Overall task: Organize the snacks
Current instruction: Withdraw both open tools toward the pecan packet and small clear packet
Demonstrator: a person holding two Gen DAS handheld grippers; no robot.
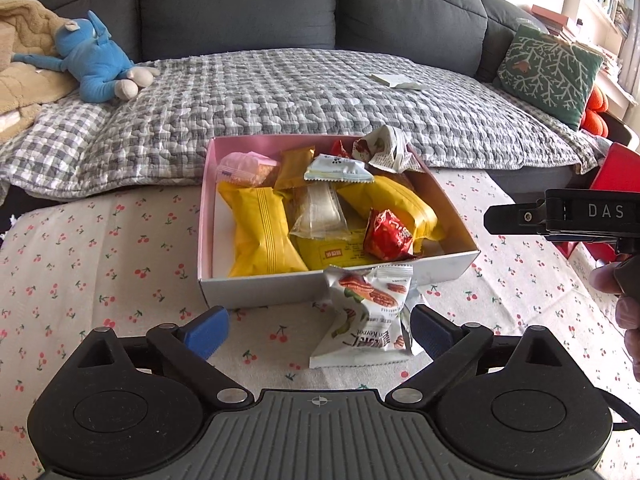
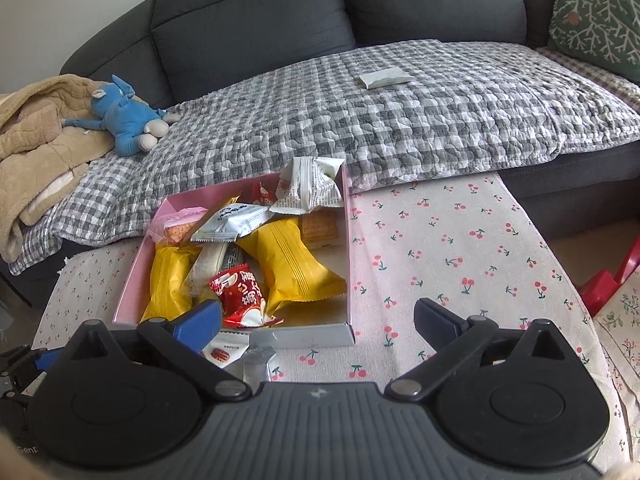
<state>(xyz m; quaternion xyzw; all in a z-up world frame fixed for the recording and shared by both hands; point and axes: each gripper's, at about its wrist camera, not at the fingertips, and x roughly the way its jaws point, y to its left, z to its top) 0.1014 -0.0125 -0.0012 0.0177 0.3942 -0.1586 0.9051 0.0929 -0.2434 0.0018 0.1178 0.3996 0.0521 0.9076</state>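
A pink-lined box [image 1: 208, 216] [image 2: 136, 264] sits on the cherry-print tablecloth, filled with several snacks: yellow packs [image 1: 262, 236] [image 2: 294, 264], a red candy pack [image 1: 387, 234] [image 2: 240, 294], white packs. A white pecan packet [image 1: 366, 316] leans against the box's near wall, between my left gripper's [image 1: 320, 330] open blue fingers, near the right one; it shows partly in the right wrist view [image 2: 222, 354]. My right gripper [image 2: 316, 318] is open and empty above the box's near right corner; its body shows in the left wrist view [image 1: 560, 218].
A grey sofa with a checked quilt [image 1: 300, 96] lies behind the table. On it are a blue plush toy [image 1: 96, 60], a beige blanket [image 2: 36, 136], a white packet [image 2: 384, 78] and a green cushion [image 1: 548, 68]. A red object [image 2: 604, 280] stands at the right.
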